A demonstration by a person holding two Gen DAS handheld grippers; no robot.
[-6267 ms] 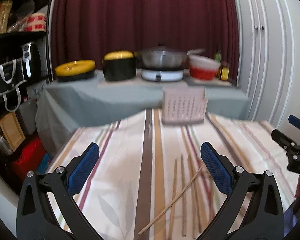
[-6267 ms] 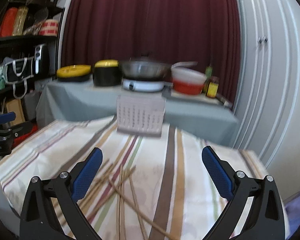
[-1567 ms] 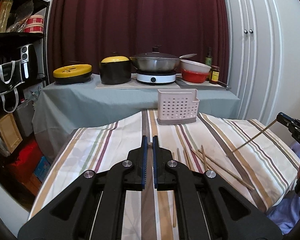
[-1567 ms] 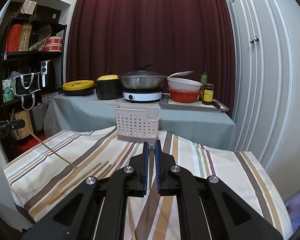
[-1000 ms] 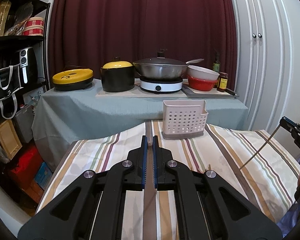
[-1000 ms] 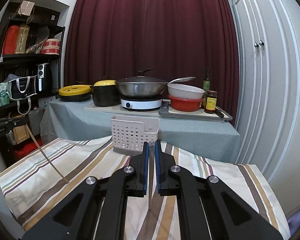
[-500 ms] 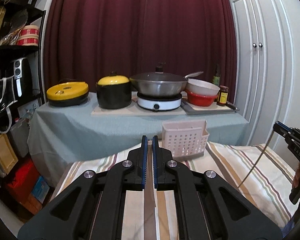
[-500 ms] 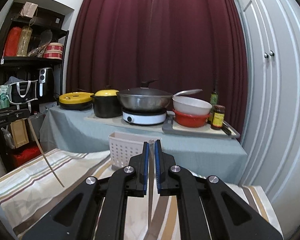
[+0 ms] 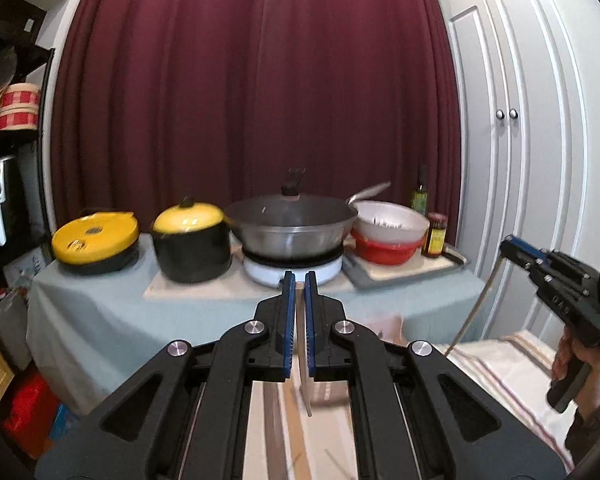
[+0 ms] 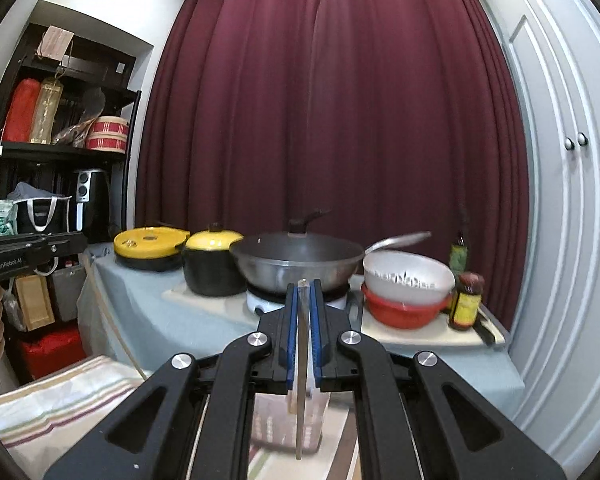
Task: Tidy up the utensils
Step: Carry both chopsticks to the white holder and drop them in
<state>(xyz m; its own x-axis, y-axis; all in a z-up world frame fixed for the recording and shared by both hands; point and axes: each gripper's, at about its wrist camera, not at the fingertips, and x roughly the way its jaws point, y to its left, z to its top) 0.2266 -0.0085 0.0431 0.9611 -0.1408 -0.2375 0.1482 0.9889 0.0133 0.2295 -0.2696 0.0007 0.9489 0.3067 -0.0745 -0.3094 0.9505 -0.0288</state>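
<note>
In the left wrist view, a thin wooden chopstick is being pinched between the closed blue pads of the left gripper, its shaft hanging down over the striped tablecloth. Behind the jaws, only a blurred corner of the white perforated utensil basket is being shown; its contents cannot be told. At the right edge, the right gripper is being held by a hand, with another chopstick slanting down from its tip. On the grey-clothed counter, a lidded steel wok is being carried on a white round hob. In the right wrist view, the right gripper is being kept clamped on a slender straight chopstick, which is pointing down over the slotted plastic basket directly below. A white bowl is being nested in a red bowl on the counter.
</note>
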